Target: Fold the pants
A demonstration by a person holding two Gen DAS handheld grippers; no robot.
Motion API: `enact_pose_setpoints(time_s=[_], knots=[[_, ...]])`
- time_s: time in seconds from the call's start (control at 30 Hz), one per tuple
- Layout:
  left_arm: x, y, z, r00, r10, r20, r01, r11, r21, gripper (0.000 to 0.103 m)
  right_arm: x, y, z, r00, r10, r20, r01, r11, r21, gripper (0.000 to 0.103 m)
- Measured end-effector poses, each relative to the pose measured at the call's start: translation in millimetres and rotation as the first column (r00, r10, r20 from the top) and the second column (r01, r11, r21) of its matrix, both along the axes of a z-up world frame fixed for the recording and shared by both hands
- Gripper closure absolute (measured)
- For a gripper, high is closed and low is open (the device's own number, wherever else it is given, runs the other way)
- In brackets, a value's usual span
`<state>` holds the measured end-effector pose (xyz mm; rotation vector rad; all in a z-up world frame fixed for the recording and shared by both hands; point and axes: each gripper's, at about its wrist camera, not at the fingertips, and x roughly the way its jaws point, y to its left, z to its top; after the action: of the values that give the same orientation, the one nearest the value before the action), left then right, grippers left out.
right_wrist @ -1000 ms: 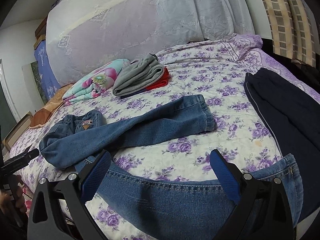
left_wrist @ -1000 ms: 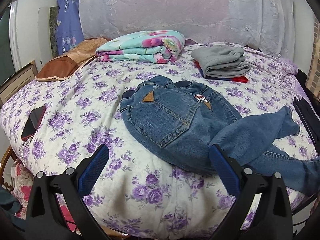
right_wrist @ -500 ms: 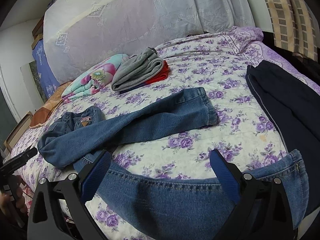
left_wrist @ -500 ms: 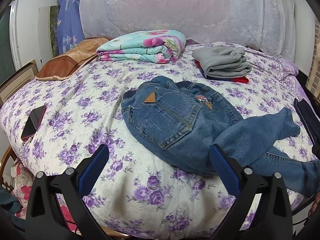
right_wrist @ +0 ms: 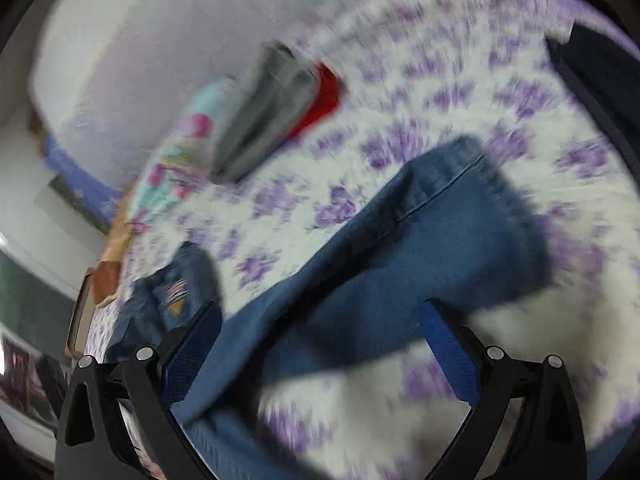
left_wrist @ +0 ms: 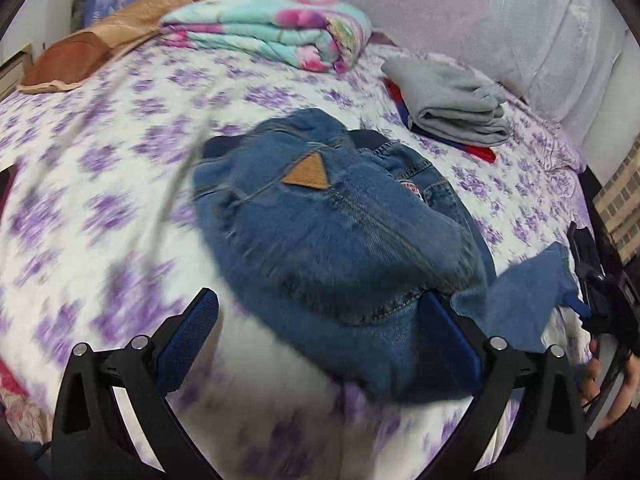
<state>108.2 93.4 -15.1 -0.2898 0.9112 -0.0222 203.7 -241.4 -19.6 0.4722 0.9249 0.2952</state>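
A pair of blue denim jeans (left_wrist: 332, 240) lies unfolded and rumpled on a bed, its seat bunched up and facing upward. A tan triangular patch (left_wrist: 306, 172) sits near the waistband, with orange stitching running down the seat seam and around a back pocket. One leg (right_wrist: 400, 256) stretches out flat across the bedding, its hemmed cuff (right_wrist: 508, 216) at the far end. Both views are motion-blurred, so finer detail is unclear.
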Motion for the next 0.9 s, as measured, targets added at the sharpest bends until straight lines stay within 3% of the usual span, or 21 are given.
enact_pose_setpoints(time_s=[0.07,0.1,0.13,0.17,0.23,0.3,0.37,0.4,0.47,0.53,0.57,0.6,0.63,0.7,0.73,0.77,0.87,0.9], knots=[[15,-4,-8,1.000,-0.002,-0.020,0.002,1.000,-0.020,0.004,24,11,-10,0.999,0.017,-0.044,-0.018,1.000,-0.019,0.004],[19,-5,-9,1.000,-0.003,-0.015,0.002,1.000,-0.024,0.004,30,15,-12,0.999,0.032,-0.036,-0.033,0.999,-0.030,0.026],[22,-8,-9,1.000,-0.010,0.008,0.010,1.000,-0.007,0.004,33,16,-11,0.999,0.040,-0.003,-0.040,0.998,-0.049,0.070],[21,-9,-7,1.000,-0.019,0.017,0.019,1.000,-0.009,0.006,35,14,-9,0.997,0.071,0.015,-0.071,0.997,-0.005,0.092],[15,-6,-3,0.998,-0.041,0.041,0.043,0.998,-0.045,0.023,24,5,6,0.986,0.137,0.093,-0.148,0.981,0.126,0.097],[6,-5,3,0.997,-0.057,0.052,0.060,0.996,-0.065,0.037,-3,0,34,0.963,0.170,0.208,-0.201,0.970,0.137,0.097],[-5,-5,9,0.995,-0.085,0.055,0.089,0.993,-0.082,0.048,-56,-8,66,0.915,0.242,0.323,-0.317,0.926,0.204,0.097],[-12,-4,12,0.993,-0.101,0.056,0.105,0.991,-0.081,0.049,-76,-11,76,0.893,0.273,0.359,-0.362,0.908,0.210,0.097],[-26,-2,22,0.991,-0.118,0.066,0.121,0.991,-0.052,0.049,-138,-18,97,0.807,0.387,0.445,-0.505,0.844,0.182,0.097],[-40,4,35,0.989,-0.117,0.090,0.118,0.993,-0.014,0.041,-195,-24,104,0.717,0.527,0.457,-0.637,0.761,0.121,0.094],[-48,8,44,0.988,-0.105,0.111,0.104,0.995,0.009,0.031,-217,-24,99,0.681,0.597,0.424,-0.687,0.721,0.090,0.092],[-53,12,53,0.987,-0.091,0.132,0.089,0.996,0.025,0.024,-229,-25,94,0.669,0.634,0.388,-0.707,0.704,0.068,0.085],[-55,14,62,0.985,-0.079,0.153,0.074,0.996,0.040,0.022,-245,-24,80,0.656,0.689,0.310,-0.732,0.680,0.037,0.056],[-53,12,78,0.980,-0.082,0.183,0.072,0.995,0.062,0.018,-264,-27,65,0.682,0.701,0.207,-0.705,0.706,-0.068,0.022],[-47,7,86,0.977,-0.091,0.194,0.076,0.994,0.080,0.017,-268,-36,60,0.730,0.662,0.170,-0.645,0.750,-0.147,0.020],[-40,1,92,0.975,-0.102,0.199,0.086,0.992,0.090,0.016,-268,-46,59,0.762,0.627,0.162,-0.605,0.779,-0.169,0.020],[-9,-27,101,0.966,-0.177,0.188,0.154,0.979,0.133,0.012,-267,-97,68,0.870,0.447,0.206,-0.417,0.892,-0.176,0.010],[2,-37,101,0.963,-0.200,0.179,0.172,0.972,0.163,0.009,-269,-111,70,0.892,0.393,0.225,-0.358,0.916,-0.179,0.003]])
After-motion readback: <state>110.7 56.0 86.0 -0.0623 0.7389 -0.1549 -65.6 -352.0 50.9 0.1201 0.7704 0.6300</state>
